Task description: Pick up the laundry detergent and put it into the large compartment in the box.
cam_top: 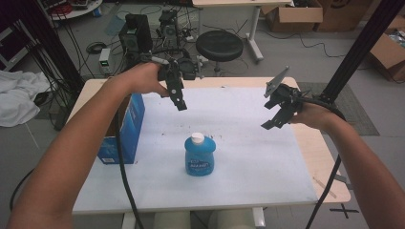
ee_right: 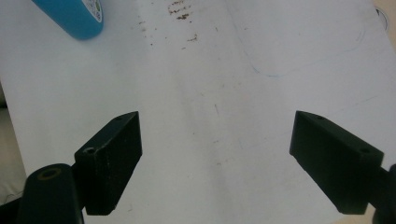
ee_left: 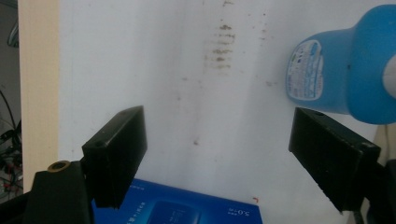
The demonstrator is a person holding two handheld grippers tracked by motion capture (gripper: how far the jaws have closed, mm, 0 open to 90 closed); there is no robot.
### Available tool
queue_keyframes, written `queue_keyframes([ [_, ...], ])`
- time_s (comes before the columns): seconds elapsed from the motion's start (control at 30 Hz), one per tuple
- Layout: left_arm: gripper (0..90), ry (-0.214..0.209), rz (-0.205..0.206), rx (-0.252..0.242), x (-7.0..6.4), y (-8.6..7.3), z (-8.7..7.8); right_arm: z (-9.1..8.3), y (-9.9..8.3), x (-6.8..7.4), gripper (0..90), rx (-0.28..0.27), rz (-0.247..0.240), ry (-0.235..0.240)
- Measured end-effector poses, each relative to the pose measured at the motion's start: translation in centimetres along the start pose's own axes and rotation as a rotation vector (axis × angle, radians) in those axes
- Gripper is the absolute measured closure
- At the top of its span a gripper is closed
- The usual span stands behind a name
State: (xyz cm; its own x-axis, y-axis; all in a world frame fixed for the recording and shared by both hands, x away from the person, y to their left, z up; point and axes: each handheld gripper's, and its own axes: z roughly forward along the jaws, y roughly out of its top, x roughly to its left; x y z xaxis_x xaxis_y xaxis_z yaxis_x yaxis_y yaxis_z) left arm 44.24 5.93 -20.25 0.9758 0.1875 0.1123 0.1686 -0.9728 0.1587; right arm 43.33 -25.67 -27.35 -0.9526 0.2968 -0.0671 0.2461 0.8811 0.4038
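Note:
A blue bottle (cam_top: pixel 199 155) with a white cap stands upright on the white table sheet (cam_top: pixel 239 162), near the middle front. A blue carton (cam_top: pixel 123 129) stands at the sheet's left edge. My left gripper (cam_top: pixel 180 101) hangs open above the sheet, behind and left of the bottle. In the left gripper view the bottle (ee_left: pixel 348 74) lies at the upper right, the carton (ee_left: pixel 177 207) at the bottom, and nothing sits between the jaws. My right gripper (cam_top: pixel 273 120) is open over the right side of the sheet. The right gripper view catches the bottle's base (ee_right: pixel 74 16) at the upper left.
The sheet carries brown stains (ee_left: pixel 222 46) and a faint pen outline (ee_right: pixel 299 60). The wooden table edge (cam_top: pixel 329 167) runs along the right. Behind the table stand a black stool (cam_top: pixel 219 45), electronics (cam_top: pixel 136 33) and cables. White cloth (cam_top: pixel 19 95) lies at far left.

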Motion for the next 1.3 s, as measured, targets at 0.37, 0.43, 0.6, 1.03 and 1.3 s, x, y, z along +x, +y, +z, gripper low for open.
queue_keyframes([
  [0.37, 20.0, -0.023, 0.059, -0.021, -2.3, 0.4, -1.4, 0.3, -0.1, 0.2, 16.4, -0.006, -0.009, 0.005],
  [0.43, 20.0, -0.022, 0.075, -0.026, -2.8, 0.5, -1.6, 0.4, -0.1, 0.2, 16.4, -0.003, -0.010, 0.007],
  [0.6, 20.0, -0.028, 0.119, -0.026, -4.2, 1.0, -1.9, 0.4, -0.1, 0.3, 16.4, -0.005, -0.010, 0.009],
  [1.03, 19.8, -0.078, 0.147, -0.035, -6.5, 1.4, -1.8, 0.2, -0.1, 0.5, 16.5, -0.008, -0.017, 0.006],
  [1.3, 20.0, -0.117, 0.167, -0.032, -7.8, 1.7, -0.9, 0.1, -0.1, 0.6, 16.5, -0.012, -0.016, 0.003],
])
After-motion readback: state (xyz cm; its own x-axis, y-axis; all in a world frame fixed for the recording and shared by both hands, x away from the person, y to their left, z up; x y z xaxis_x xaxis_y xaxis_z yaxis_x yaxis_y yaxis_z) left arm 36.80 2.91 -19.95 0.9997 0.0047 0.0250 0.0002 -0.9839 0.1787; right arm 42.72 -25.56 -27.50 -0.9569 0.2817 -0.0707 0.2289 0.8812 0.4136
